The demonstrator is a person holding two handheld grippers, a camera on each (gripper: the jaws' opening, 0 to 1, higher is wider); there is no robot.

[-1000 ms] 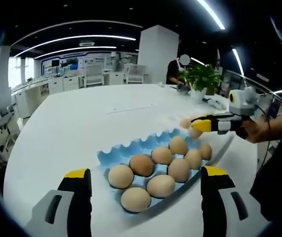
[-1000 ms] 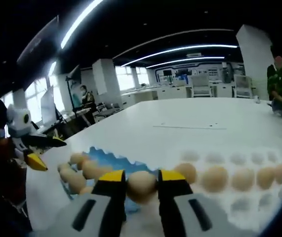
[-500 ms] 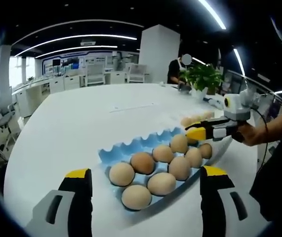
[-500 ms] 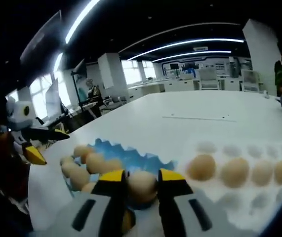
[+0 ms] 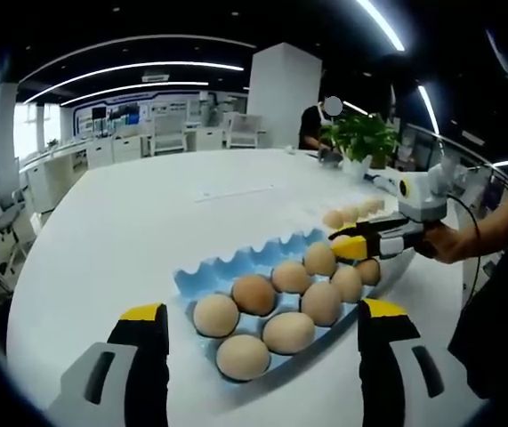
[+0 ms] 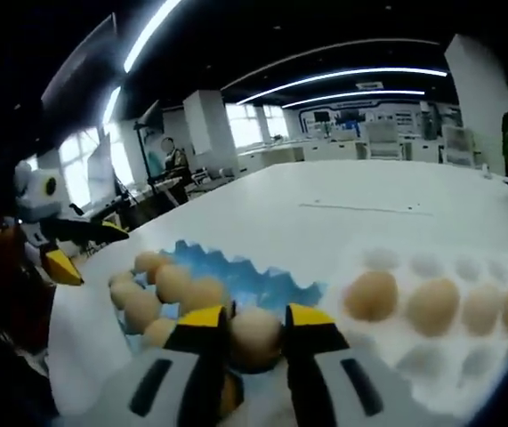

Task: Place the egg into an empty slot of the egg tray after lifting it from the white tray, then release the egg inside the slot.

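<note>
A: Where is the egg [image 6: 254, 335]?

B: Low in the middle of the right gripper view, pinched between the yellow-tipped jaws of the right gripper [image 6: 255, 322], just over the near edge of the blue egg tray [image 6: 262, 283]. In the left gripper view that gripper [image 5: 353, 248] sits at the right of the frame, at the tray's [image 5: 236, 264] far right end.

A: What surrounds it?

B: Brown eggs [image 6: 172, 285] fill the tray's left side in the right gripper view, crowding close to the held one. Right of it, the white tray [image 6: 414, 360] carries a row of eggs [image 6: 374, 295] along the frame's right.

A: And the left gripper [image 5: 258, 322]?

B: Its jaws stand wide apart at the bottom of its own view, holding nothing, with the tray's eggs [image 5: 255, 295] between them. A potted plant [image 5: 362, 140] stands at the upper right, on the white table [image 5: 129, 227]
</note>
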